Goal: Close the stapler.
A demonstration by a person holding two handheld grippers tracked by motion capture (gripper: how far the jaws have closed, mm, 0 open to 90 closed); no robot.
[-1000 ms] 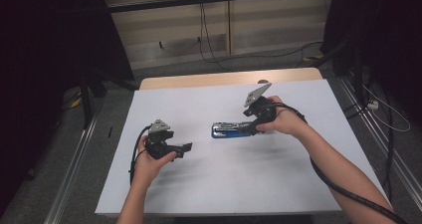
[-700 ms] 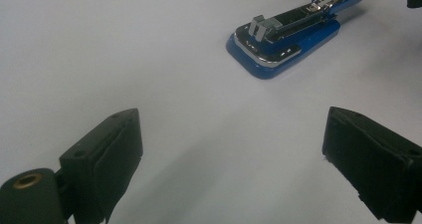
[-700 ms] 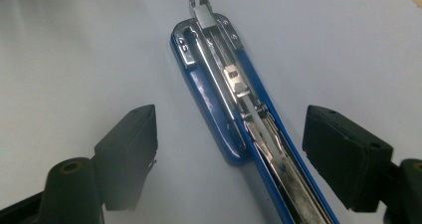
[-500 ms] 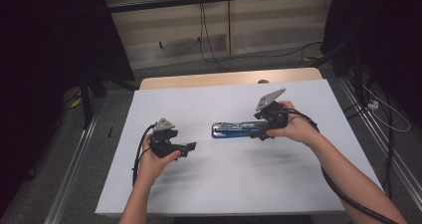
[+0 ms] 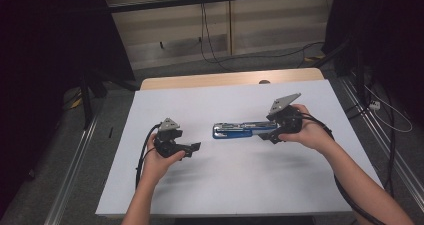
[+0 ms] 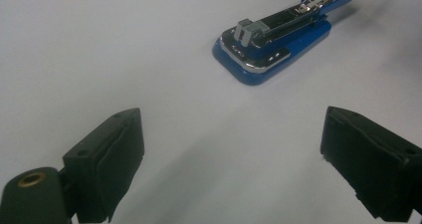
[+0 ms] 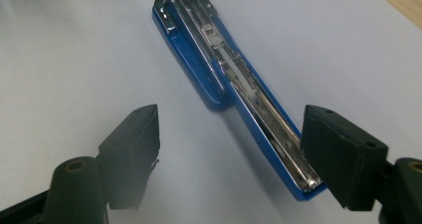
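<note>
free: bare white sheet [image 5: 210, 185] all round — obstacle: opened blue stapler [image 5: 240, 130] mid-table

White table [image 5: 200, 185], grey floor [image 5: 60, 165]

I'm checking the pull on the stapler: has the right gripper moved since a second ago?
Yes. The right gripper has drifted rightward in the high view, away from the table's far edge hole, toward the sheet's right edge.

Bright, evenly lit table [image 5: 210, 185]; dark surroundings, soft shadows, slight blur.
</note>
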